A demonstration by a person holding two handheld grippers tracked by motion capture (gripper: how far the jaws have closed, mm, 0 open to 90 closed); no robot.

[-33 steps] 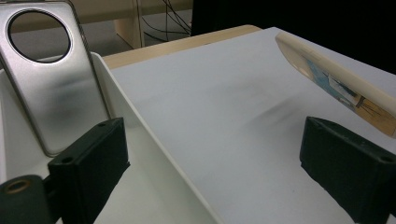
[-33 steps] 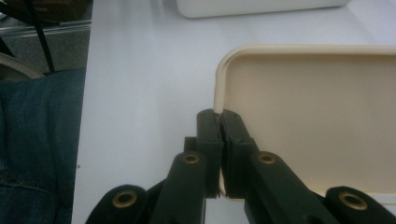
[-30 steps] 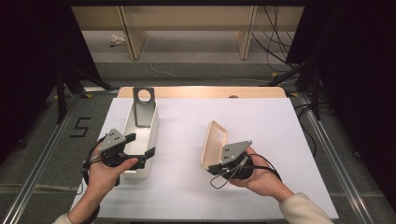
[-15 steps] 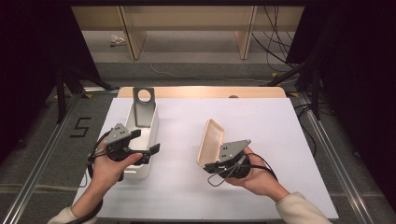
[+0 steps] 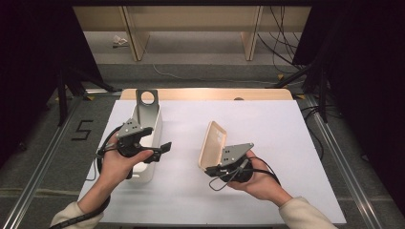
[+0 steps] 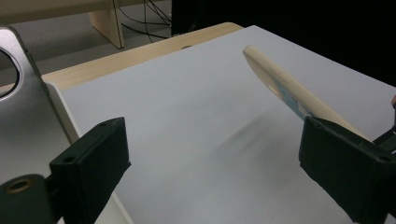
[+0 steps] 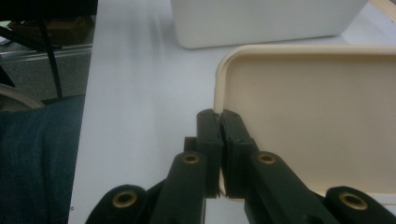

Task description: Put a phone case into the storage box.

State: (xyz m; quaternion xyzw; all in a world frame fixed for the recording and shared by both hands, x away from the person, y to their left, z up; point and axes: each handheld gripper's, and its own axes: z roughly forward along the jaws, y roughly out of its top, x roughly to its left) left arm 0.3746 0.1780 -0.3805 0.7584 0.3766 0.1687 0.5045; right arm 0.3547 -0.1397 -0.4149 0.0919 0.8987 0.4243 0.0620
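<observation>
fingers (image 7: 219, 128): one pair pinching lid | lids: 1 (image 5: 212, 144) | boxes: 1 (image 5: 152, 125)

On the white tabletop (image 5: 286, 143) we list: a white bin (image 5: 152, 125) under the left hand-held gripper (image 5: 162, 148); a beige lid (image 5: 212, 144), tilted on edge, at the right hand-held gripper (image 5: 210, 169).
</observation>
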